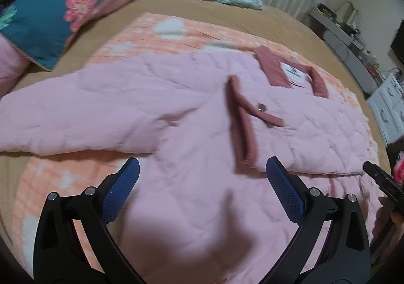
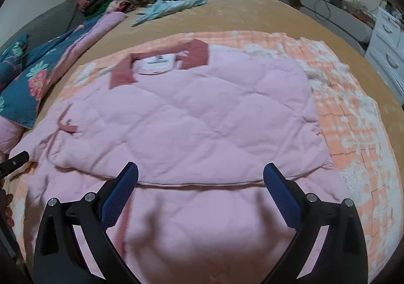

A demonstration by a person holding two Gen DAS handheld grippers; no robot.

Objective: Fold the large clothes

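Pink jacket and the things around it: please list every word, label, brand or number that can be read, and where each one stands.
No text can be read.
White neck label inside the collar of the pink jacket: a small dark logo and a line of print, too blurred to read.

Left gripper (image 1: 202, 165), right gripper (image 2: 200, 170): black angular frames, silver screw heads, blue textured pads (image 1: 121, 190).

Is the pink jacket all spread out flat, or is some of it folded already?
Partly folded. The pink jacket has one side laid over its middle, with the edge across the front. One sleeve still sticks out sideways.
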